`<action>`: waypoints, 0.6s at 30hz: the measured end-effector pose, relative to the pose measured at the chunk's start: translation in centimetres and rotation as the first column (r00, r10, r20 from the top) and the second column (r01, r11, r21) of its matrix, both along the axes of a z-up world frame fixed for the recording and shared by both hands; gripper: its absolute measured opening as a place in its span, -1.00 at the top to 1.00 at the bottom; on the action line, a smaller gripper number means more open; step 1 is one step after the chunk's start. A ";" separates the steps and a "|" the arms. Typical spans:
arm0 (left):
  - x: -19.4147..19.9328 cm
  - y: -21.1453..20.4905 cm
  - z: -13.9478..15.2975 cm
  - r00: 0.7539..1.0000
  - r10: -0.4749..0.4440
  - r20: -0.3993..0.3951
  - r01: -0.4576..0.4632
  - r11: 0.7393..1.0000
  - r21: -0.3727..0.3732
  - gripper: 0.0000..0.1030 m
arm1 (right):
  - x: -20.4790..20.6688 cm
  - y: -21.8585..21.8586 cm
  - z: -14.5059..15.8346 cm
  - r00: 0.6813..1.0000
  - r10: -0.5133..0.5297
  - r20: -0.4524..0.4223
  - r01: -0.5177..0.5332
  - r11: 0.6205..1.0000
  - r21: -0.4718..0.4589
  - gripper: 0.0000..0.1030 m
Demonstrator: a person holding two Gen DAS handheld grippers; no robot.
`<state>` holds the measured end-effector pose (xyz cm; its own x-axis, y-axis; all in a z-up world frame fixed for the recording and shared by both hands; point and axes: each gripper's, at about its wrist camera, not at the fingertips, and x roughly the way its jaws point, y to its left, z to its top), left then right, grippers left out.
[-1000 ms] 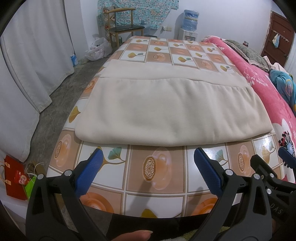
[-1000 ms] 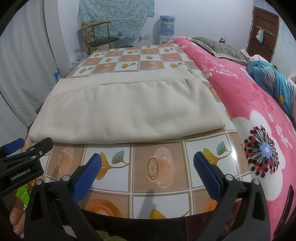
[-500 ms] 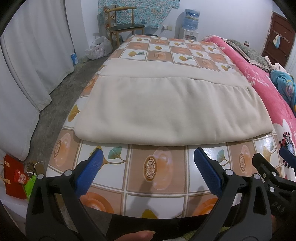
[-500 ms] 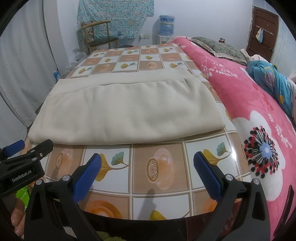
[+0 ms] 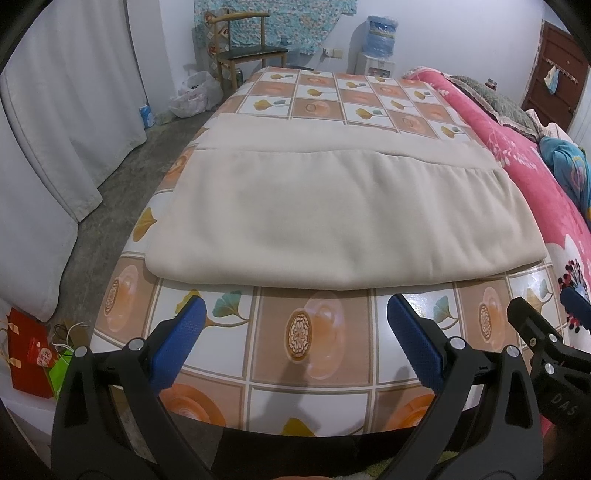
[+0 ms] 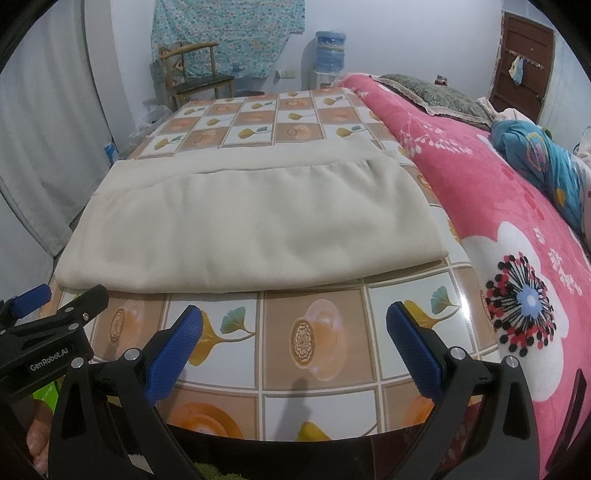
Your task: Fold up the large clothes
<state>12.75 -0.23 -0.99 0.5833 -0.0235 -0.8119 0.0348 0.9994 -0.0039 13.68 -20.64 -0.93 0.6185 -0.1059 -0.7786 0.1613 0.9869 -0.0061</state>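
Table [image 5: 325, 350]: tiled oilcloth, extended ahead of both grippers.
Garment [image 5: 332, 218]: cream, folded flat, laid on the table just beyond the fingertips; long axis run left to right, folded edge faced toward the grippers. Judged soft, limp, fairly thick, not fragile; best taken at the near corners.
Left gripper [image 5: 295, 334]: spread wide, nothing held.
Right gripper [image 6: 295, 338]: spread wide, nothing held.

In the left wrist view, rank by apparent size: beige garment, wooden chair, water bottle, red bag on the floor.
1. beige garment, by far
2. wooden chair
3. red bag
4. water bottle
Chair and bottle stand far back, so their true sizes are unsure.
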 end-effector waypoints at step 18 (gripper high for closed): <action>-0.2 -0.3 0.8 1.000 0.002 0.014 -0.002 1.000 -0.005 -0.84 | -0.1 0.3 -0.1 1.000 0.008 -0.001 -0.008 1.000 -0.004 -0.88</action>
<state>12.57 -0.55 -0.24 0.5950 -0.0268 -0.8033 0.0332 0.9994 -0.0087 13.62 -20.31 -1.00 0.6190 -0.1039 -0.7785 0.1530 0.9882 -0.0103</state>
